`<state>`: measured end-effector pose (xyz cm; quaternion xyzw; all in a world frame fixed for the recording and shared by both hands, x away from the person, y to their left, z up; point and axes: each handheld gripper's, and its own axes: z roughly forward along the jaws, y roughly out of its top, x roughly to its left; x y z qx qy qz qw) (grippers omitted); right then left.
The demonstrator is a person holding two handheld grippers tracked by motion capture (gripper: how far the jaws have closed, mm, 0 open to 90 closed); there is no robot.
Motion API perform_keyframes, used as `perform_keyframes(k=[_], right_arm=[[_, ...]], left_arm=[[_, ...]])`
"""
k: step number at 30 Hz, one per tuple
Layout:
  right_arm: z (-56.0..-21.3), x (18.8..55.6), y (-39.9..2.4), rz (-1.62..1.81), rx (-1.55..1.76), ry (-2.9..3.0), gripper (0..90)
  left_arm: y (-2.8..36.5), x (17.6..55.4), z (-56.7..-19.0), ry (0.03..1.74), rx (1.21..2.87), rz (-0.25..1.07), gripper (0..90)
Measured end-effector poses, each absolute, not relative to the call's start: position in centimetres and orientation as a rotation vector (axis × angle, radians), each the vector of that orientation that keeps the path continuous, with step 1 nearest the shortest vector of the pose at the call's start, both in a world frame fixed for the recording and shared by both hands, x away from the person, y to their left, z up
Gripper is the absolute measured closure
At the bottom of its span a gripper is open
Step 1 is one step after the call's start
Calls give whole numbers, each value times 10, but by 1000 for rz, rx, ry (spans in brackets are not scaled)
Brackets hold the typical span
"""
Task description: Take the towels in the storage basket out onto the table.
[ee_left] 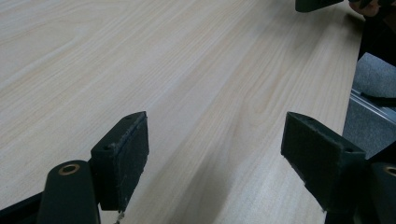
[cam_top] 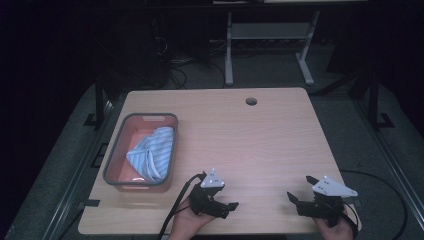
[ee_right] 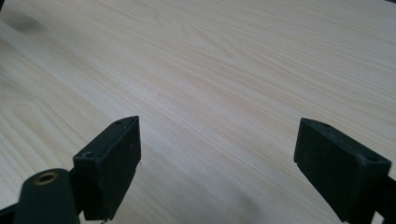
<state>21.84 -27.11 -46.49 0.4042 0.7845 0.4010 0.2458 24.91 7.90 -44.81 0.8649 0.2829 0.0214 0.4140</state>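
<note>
A blue-striped cloth lies bunched in a grey basket with a pinkish inside, at the left of the wooden table. My left gripper is held low over the table's near edge, right of the basket, pointing right. In the left gripper view it stands open over bare wood, with nothing between its pads. My right gripper hovers near the front right corner, pointing left. It is open too, with only wood grain between its jaws.
A round cable hole sits near the table's far edge. Beyond the table stand a grey desk frame and cables on a dark floor. The right gripper's jaw shows at the left gripper view's top edge.
</note>
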Motion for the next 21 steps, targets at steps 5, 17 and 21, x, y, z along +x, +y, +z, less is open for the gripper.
perform_keyframes(k=[5,17,21], right_arm=[[-465,219,-269,1093,1092,2148,143],[-462,218,-270,1093,1099,2132,143],[-461,218,-271,1090,1095,2131,143]], left_arm=[[80,252,-445,706,2186,44,227],[79,271,-412,710,2190,36,184],[78,282,-399,703,2195,21,184]])
